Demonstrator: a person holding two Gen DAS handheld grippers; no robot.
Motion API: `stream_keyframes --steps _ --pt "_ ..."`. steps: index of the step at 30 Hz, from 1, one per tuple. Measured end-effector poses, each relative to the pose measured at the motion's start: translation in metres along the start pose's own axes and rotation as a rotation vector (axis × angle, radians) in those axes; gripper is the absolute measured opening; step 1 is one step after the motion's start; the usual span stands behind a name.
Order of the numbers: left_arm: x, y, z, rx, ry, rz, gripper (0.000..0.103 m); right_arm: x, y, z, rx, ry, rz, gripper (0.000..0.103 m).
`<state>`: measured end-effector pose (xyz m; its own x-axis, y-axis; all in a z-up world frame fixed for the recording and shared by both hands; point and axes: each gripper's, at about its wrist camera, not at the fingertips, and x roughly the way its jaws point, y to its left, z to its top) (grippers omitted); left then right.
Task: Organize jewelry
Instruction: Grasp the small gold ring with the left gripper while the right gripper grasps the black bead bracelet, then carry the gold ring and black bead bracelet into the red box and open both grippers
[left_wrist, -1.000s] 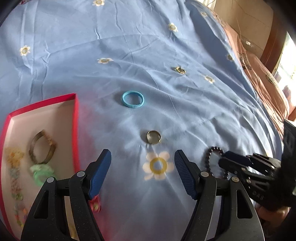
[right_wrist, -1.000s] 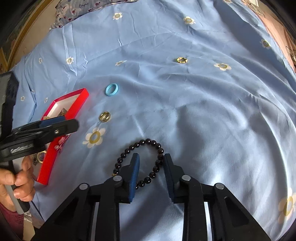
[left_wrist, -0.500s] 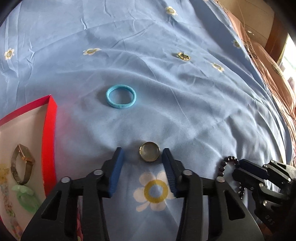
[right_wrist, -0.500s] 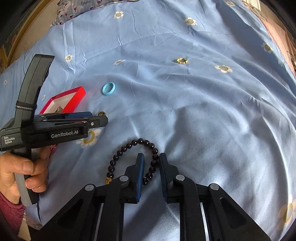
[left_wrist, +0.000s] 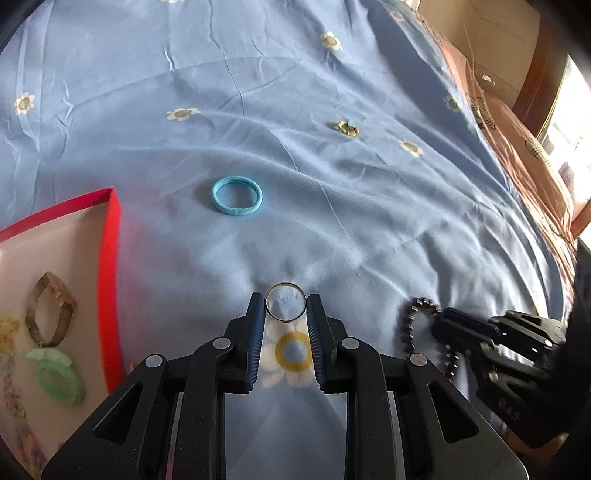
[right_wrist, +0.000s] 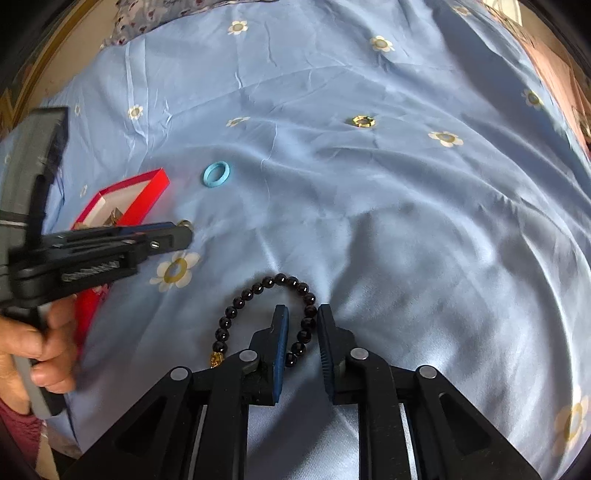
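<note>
Your left tool (left_wrist: 286, 302) pinches the thin silver metal ring (left_wrist: 286, 302) between its blue-padded fingertips (left_wrist: 258, 314), the ring standing upright with the sheet showing through it, just above a printed white-and-yellow daisy (left_wrist: 293, 350). Your right tool (right_wrist: 300, 325) has its fingers narrowed around one side of the black beaded bracelet (right_wrist: 258, 314), a few beads sitting between the pads; you cannot tell for sure whether both pads touch the beads. The rest of the bracelet curves out to the left on the light blue flowered bedsheet (right_wrist: 406, 221), with a small gold bead near its lower end. From the left wrist view, the bracelet hangs at the right tool's tip just to the right of the ring. To your left lies the shallow red-edged box (left_wrist: 110, 258), holding a brown angular bangle (left_wrist: 51, 310) and a pale green ring-shaped piece (left_wrist: 59, 376). Beyond the ring, a light blue fabric hair band (left_wrist: 236, 195) lies flat on the sheet, and farther off sits a small gold ornament (left_wrist: 347, 128).
</note>
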<state>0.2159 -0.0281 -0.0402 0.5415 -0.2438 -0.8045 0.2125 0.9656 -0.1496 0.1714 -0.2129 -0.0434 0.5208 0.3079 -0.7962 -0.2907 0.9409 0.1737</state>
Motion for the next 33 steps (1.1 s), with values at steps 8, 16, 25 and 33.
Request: stream_keyframes --steps 8,16,25,33 --pt "-0.039 0.012 -0.013 -0.038 -0.053 -0.015 0.021 -0.018 0.010 0.002 -0.001 -0.043 0.045 0.008" --pt "-0.077 0.030 -0.032 -0.082 -0.106 -0.006 0.021 -0.043 0.041 0.012 -0.059 -0.097 0.096 0.008" --pt "-0.103 0.056 -0.057 -0.143 -0.128 0.022 0.021 -0.060 0.077 0.019 -0.113 -0.140 0.153 0.008" --pt "-0.124 0.078 -0.081 -0.194 -0.146 0.044 0.021 -0.067 0.101 0.021 -0.153 -0.155 0.187 0.008"
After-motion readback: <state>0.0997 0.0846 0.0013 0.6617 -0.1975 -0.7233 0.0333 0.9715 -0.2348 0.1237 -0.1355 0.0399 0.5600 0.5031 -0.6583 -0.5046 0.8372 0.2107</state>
